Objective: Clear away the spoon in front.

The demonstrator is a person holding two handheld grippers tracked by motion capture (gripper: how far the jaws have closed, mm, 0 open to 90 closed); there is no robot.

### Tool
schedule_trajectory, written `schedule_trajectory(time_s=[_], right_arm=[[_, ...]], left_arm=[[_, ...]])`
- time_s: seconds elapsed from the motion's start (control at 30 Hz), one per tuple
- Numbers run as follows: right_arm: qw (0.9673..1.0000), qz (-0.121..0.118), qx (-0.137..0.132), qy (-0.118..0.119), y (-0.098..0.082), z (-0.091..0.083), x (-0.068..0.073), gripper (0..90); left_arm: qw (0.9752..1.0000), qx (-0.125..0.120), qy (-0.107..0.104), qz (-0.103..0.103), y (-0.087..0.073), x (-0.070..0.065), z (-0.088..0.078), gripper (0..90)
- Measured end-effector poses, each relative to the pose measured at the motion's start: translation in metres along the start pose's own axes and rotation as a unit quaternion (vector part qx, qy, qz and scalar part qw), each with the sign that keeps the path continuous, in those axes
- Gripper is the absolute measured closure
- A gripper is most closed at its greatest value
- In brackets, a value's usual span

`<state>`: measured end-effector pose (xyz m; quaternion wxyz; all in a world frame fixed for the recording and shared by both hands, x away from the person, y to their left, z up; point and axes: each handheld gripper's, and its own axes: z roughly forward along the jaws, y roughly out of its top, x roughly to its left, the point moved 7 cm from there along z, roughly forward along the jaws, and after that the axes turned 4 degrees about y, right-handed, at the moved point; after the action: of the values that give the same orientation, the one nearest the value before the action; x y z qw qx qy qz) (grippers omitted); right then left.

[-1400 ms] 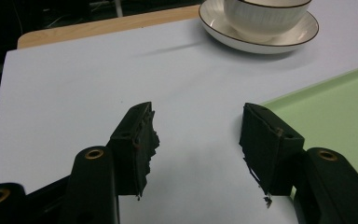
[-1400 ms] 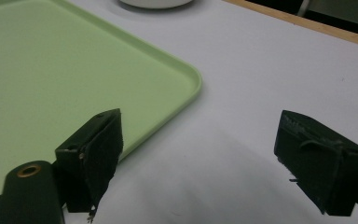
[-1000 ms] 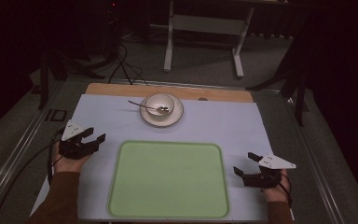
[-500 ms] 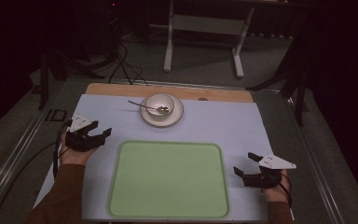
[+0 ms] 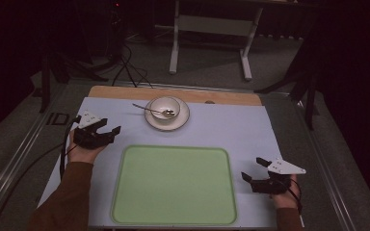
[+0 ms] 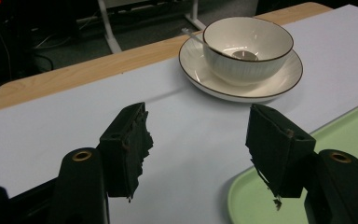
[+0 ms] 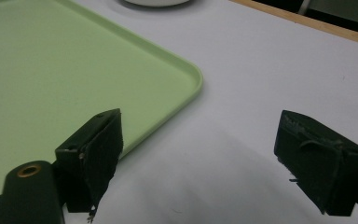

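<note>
A white bowl [image 5: 165,107] [image 6: 247,47] stands on a white saucer [image 5: 180,120] [image 6: 200,70] at the back of the pale mat, with a spoon [image 5: 147,108] [image 6: 240,53] resting in it. A light green tray [image 5: 173,185] [image 6: 279,205] [image 7: 42,79] lies bare at the front middle. My left gripper [image 5: 107,129] [image 6: 198,149] is open to the left of the tray's far corner, its jaws aimed toward the bowl and nothing between them. Right of the tray, my right gripper [image 5: 252,169] [image 7: 205,158] hovers open over the mat, beside the tray's corner.
The pale mat [image 5: 231,130] covers a wooden table whose bare strip [image 5: 221,96] shows at the back. Metal rails [image 5: 24,149] run along both sides. A white stand [image 5: 212,29] is on the floor beyond. Black cables [image 5: 53,159] trail from the left gripper.
My left gripper has moved forward and to the right, toward the bowl. The right gripper has stayed where it was.
</note>
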<state>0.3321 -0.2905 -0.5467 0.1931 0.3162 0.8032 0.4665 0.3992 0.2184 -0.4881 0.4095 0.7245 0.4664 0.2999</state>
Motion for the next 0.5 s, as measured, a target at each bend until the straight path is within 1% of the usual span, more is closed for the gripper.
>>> schedule_trajectory(time_s=[0.2, 0.37, 0.5], right_arm=[[1.0, 0.002, -0.001, -0.001, 0.0, 0.0, 0.0, 15.1], [1.0, 0.002, -0.002, -0.002, 0.0, -0.001, 0.0, 15.1], [1.0, 0.001, 0.0, 0.0, 0.0, 0.0, 0.0, 15.1]], left_arm=[[1.0, 0.0, -0.003, 0.006, 0.008, -0.003, 0.007, 38.8], [1.0, -0.002, -0.008, 0.0, 0.014, -0.002, 0.013, 39.8], [0.9999, -0.009, -0.009, -0.006, 0.019, 0.002, 0.016, 39.9]])
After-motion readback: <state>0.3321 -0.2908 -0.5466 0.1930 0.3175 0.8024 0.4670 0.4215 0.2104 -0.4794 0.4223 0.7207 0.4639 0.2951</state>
